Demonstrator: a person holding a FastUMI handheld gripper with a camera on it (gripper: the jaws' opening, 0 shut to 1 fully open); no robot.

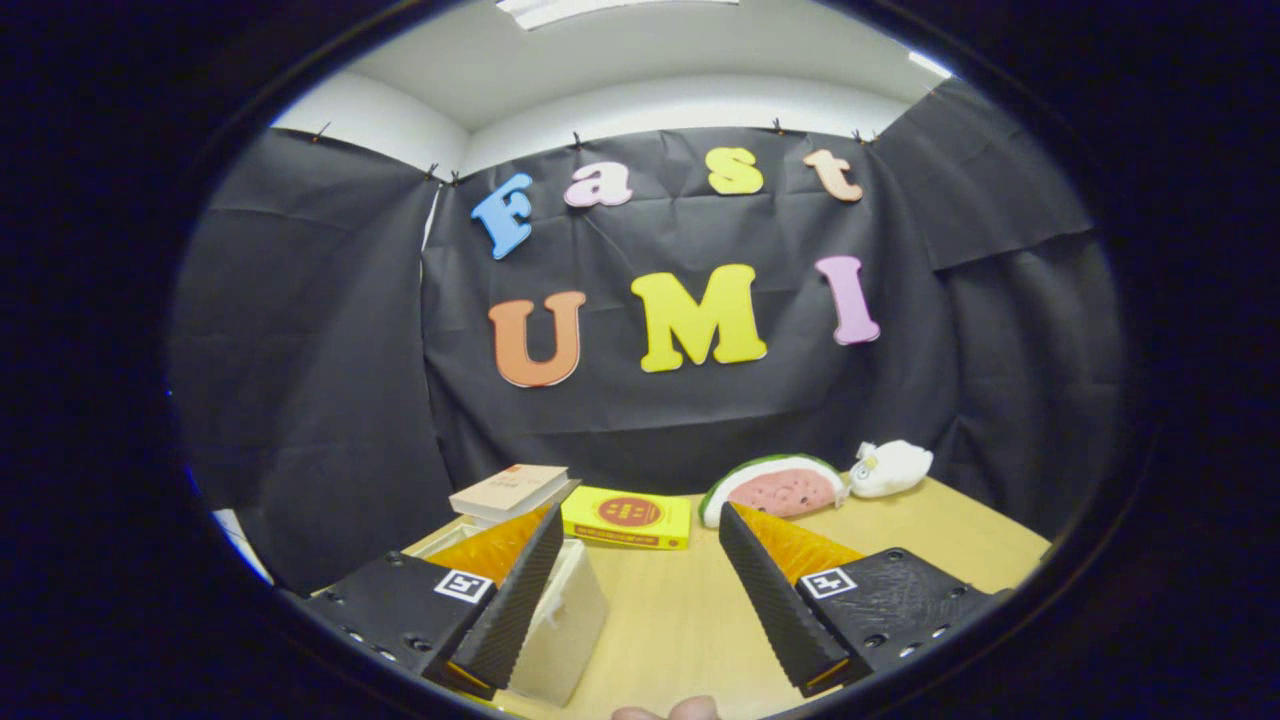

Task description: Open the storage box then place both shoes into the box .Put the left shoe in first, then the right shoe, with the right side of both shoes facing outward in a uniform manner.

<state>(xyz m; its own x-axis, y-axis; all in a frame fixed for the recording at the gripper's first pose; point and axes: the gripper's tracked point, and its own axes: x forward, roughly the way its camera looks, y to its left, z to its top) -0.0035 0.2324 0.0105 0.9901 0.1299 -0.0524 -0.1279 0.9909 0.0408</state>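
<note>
Yellow book [628, 518] w/ red circle, green-rimmed pink watermelon plush [778, 488], white plush [892, 467].

My gripper [640, 575]: two wedge-shaped fingers [770, 600] with ribbed inner faces, mounted on flat textured blocks with small screw holes. Each block carries a square white-and-black marker tag [828, 582]. My fingertips [668, 711] peek below.

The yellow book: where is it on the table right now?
In the gripper view the yellow book lies flat at the table's far edge, beyond the open gripper, between the stacked books and the watermelon plush.
</note>
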